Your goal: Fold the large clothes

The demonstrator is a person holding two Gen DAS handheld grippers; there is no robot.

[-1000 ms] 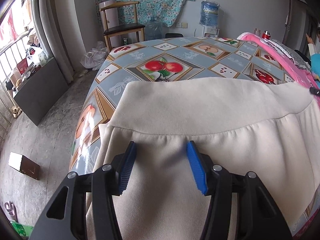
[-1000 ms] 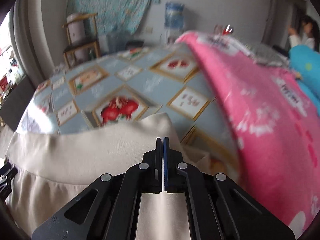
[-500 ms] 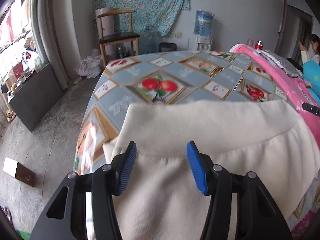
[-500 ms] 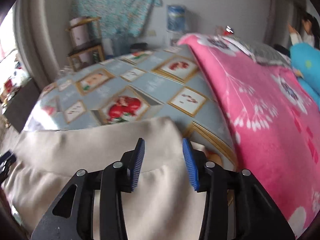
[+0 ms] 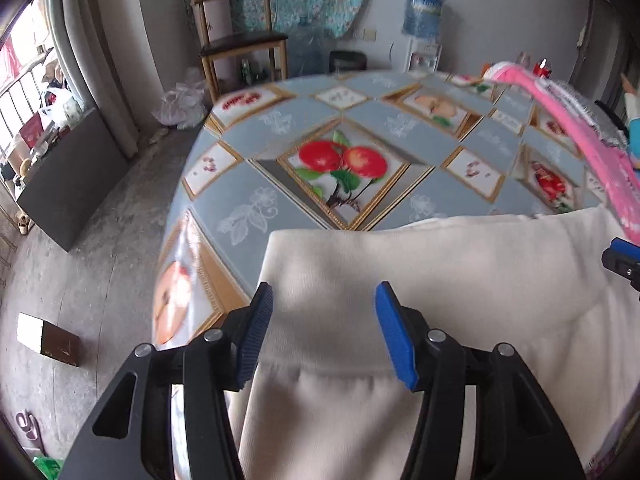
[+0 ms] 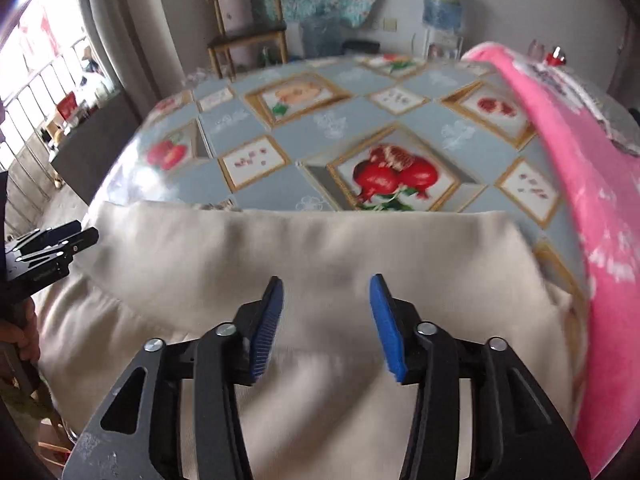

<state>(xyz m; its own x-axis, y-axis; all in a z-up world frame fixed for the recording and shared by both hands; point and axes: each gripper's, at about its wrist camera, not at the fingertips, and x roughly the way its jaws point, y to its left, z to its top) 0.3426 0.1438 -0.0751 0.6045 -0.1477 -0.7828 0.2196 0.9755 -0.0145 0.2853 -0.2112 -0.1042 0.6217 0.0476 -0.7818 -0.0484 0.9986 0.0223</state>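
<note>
A cream garment (image 5: pixel 420 272) with a wide ribbed band lies at the near edge of the table, and it also shows in the right wrist view (image 6: pixel 312 248). My left gripper (image 5: pixel 323 304) is open and empty, hovering over the band near its left end. My right gripper (image 6: pixel 326 290) is open and empty, above the band toward its right end. Each gripper shows at the edge of the other's view: the right one in the left wrist view (image 5: pixel 622 258), the left one in the right wrist view (image 6: pixel 52 246).
The table carries a blue fruit-print cloth (image 5: pixel 360 152). A pink blanket (image 6: pixel 592 184) lies heaped along the table's right side. A wooden chair (image 5: pixel 240 44) and a water dispenser (image 5: pixel 424 20) stand beyond the table. A small box (image 5: pixel 44 338) sits on the floor at left.
My right gripper was shut on the garment and has opened, letting it go. Both grippers have drawn back toward the near edge. The garment now lies on the table.
</note>
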